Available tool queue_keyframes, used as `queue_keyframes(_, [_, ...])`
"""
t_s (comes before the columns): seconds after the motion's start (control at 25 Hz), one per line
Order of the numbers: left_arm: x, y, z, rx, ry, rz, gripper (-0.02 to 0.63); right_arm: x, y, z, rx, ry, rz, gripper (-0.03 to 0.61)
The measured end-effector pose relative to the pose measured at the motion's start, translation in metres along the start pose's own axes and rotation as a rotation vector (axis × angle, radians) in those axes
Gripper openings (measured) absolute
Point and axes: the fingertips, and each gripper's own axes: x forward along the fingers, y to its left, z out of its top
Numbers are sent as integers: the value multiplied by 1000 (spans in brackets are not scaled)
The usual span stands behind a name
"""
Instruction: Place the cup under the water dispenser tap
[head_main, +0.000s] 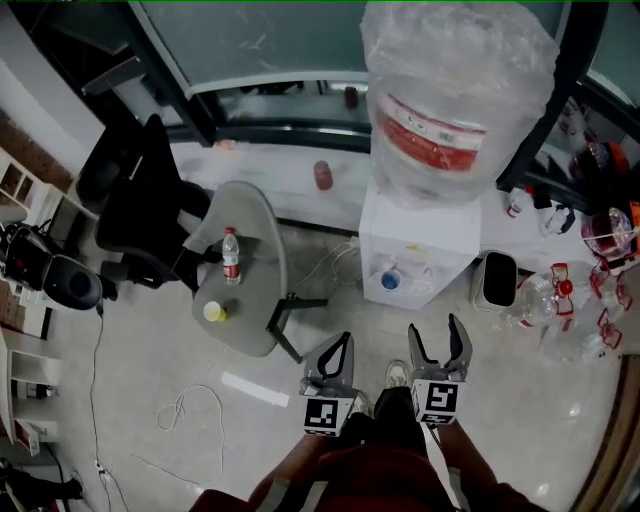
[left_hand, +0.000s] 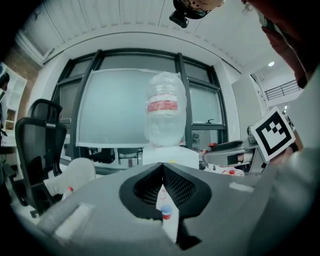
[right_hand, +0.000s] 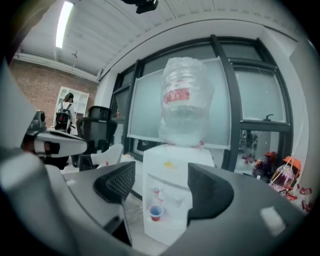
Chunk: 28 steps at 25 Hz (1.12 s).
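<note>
We judged the placing done: the cup (head_main: 390, 281) stood in the recess of the water dispenser (head_main: 425, 235), below its taps and well apart from both tools. The right hand-held gripper (head_main: 436, 338) stood wide open and empty; the left hand-held gripper (head_main: 342, 345) had its jaws together on nothing. Next, we reckoned, only a check that the cup sat squarely under a tap was called for.

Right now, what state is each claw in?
Left claw: closed, holding nothing.
Right claw: open, holding nothing.
</note>
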Motion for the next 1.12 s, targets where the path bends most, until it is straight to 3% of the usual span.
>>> queue_keyframes(0.28, [-17,25,113,95,-187,23,0,-36,-19,112,-83,-201,-63,325])
queue_keyframes(0.48, [-37,37,160,120,-253,35,0,-60,-27,152,-103,-274,-117,325])
queue_keyframes(0.84, [-49,40,165,150,-272,32,0,-68,-18,153,-114,-276,-126,313])
queue_keyframes(1.12, [-45,37,159,172,-252,8,0,-67,-9,155,-129,-265,-107,133])
